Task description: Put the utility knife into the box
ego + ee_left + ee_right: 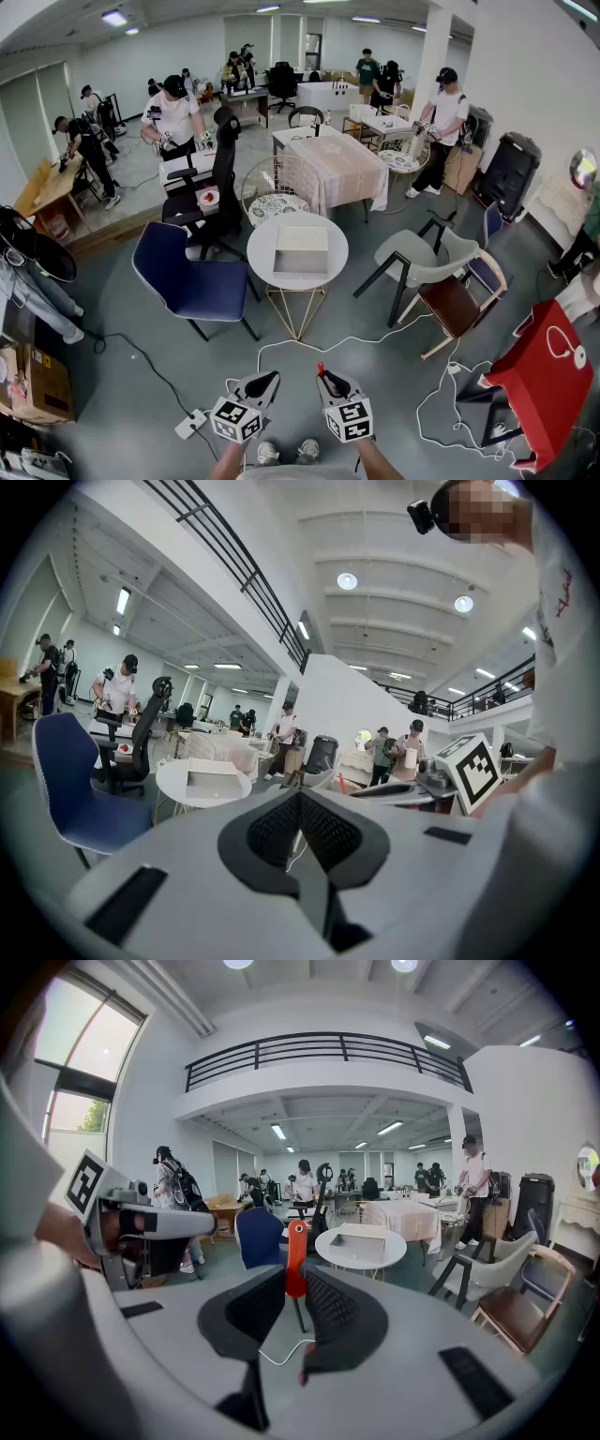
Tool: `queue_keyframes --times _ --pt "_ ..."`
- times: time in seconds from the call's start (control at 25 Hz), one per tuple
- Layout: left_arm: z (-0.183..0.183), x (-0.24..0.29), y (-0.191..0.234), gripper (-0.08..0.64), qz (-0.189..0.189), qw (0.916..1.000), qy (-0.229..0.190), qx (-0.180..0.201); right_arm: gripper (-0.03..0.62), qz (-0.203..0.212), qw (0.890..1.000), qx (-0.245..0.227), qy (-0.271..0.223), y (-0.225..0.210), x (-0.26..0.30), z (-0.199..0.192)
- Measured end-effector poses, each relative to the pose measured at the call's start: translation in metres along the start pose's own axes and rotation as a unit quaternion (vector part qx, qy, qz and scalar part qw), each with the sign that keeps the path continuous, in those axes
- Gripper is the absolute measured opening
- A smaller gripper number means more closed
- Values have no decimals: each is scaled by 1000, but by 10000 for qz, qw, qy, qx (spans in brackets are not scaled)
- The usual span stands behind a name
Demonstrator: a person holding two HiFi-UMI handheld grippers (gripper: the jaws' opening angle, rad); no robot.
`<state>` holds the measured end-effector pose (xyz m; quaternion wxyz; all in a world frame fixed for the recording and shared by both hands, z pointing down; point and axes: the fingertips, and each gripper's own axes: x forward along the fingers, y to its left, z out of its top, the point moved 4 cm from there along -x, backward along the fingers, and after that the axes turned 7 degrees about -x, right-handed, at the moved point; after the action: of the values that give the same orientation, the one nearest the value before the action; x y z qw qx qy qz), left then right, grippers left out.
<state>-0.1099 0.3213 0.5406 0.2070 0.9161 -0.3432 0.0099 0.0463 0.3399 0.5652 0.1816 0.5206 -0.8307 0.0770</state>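
Right tool [294, 1288] clamped on the utility knife [296, 1252], pads pressing both flat faces of the orange body low down, gap no wider than that body. Left tool [300, 825] closed pad to pad, nothing between, carried just beside the right one above the floor [150, 394].

Probably light, stiff and hard-shelled, judging by the slim plastic body. Smooth sides, so liable to slide lengthwise or pivot in a pinch. Best taken across the flat faces near mid-body, much as here, well clear of any blade end; no bare blade to be made out. Not fragile, yet better set down than dropped.

Long axis in line with the jaws. Rounded orange end, with its small hole, standing out past the tips, up and forward, leaning a touch to one side. Other end back between the jaws, mostly hidden, only a speck of red showing deep in the gap. Aimed roughly at the box [357, 1244].

Box pale and open-topped, sitting on the round white worktop [330, 1258], well apart from both tools, with bare floor and a white cable [375, 339] between. Blue chair [192, 277] just beside the worktop. Carry to the box not yet made, by this reading.
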Motion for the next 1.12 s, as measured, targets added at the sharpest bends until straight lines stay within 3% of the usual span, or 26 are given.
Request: queue_keyframes --times 0.68,1.12 --pt "-25 30 -30 12 236 9996 123 -34 78 293 9995 43 -83 -40 -14 -21" --pt "-31 43 -23 12 421 9991 53 -96 78 358 9991 28 -229 -63 -5 -22"
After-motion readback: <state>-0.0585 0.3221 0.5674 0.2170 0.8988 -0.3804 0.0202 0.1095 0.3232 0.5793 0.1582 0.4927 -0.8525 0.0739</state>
